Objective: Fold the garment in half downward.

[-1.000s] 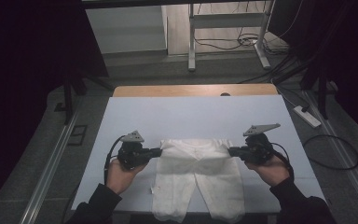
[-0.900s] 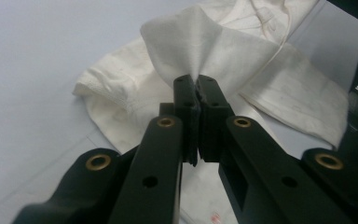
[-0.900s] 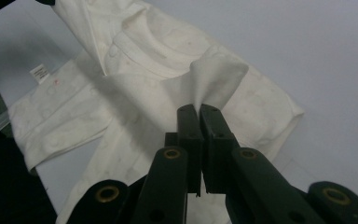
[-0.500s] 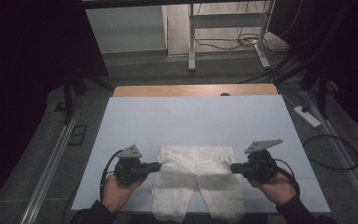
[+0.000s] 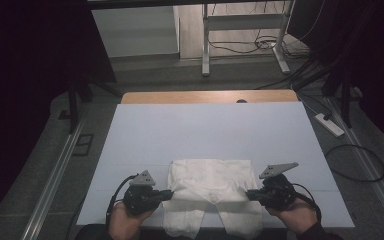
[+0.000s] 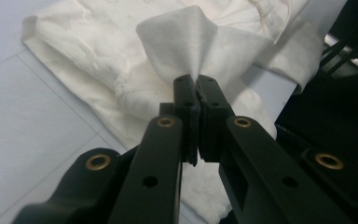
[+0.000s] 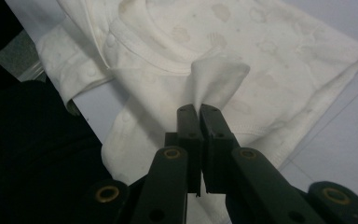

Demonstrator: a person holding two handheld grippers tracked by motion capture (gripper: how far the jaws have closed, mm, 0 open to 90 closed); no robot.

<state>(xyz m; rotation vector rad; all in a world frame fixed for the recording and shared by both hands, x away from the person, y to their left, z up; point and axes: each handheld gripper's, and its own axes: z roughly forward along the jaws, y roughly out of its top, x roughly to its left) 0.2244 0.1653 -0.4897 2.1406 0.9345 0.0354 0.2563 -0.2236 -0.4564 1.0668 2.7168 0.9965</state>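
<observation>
A white baby garment (image 5: 211,192) lies at the near edge of the light blue table top (image 5: 205,130), its legs hanging over the front edge. My left gripper (image 5: 171,194) is at the garment's left side, shut on a pinched fold of the white cloth (image 6: 200,42). My right gripper (image 5: 248,194) is at the right side, shut on another fold of the cloth (image 7: 216,77). In the gripper views the jaws of each are pressed together, with cloth rising from the tips. A hand holds each gripper from below.
Beyond the garment the table top stretches to a wooden strip (image 5: 210,96) at its far edge. On the floor lie a white power strip (image 5: 330,125) and cables (image 5: 355,160) at the right, with a metal stand (image 5: 242,35) behind.
Both grippers have moved toward the near edge of the table, pulling the garment with them. The legs now hang further over the front edge.
</observation>
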